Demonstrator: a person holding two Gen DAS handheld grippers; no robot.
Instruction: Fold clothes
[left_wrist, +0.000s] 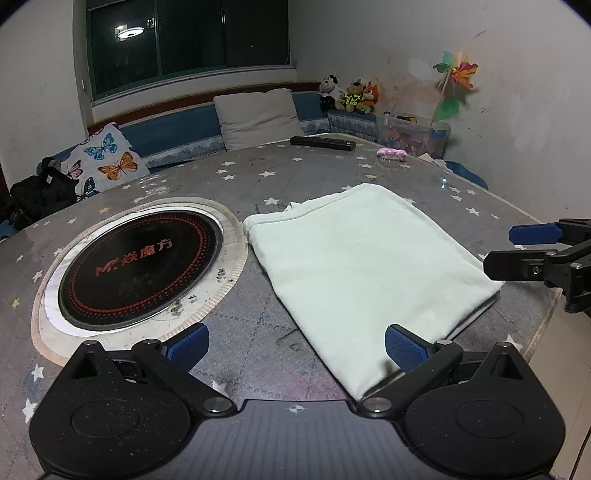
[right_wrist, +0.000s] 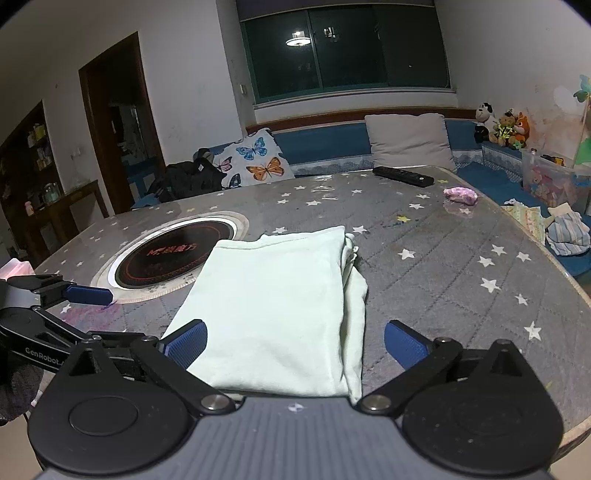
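Note:
A pale mint-green garment (left_wrist: 365, 254) lies folded into a flat rectangle on the grey star-patterned table (left_wrist: 258, 177). It also shows in the right wrist view (right_wrist: 280, 306), with layered edges on its right side. My left gripper (left_wrist: 295, 345) is open and empty, above the garment's near left corner. My right gripper (right_wrist: 295, 341) is open and empty, just above the garment's near edge. The right gripper also shows in the left wrist view (left_wrist: 517, 251) beside the garment's right corner. The left gripper shows in the right wrist view (right_wrist: 88, 295) at the left.
A round black induction hob (left_wrist: 140, 269) is set in the table left of the garment. A black remote (left_wrist: 321, 143) and a small pink item (left_wrist: 391, 154) lie at the far side. Cushions (left_wrist: 255, 116), plush toys (left_wrist: 351, 96) and a plastic box (right_wrist: 554, 181) stand beyond the table.

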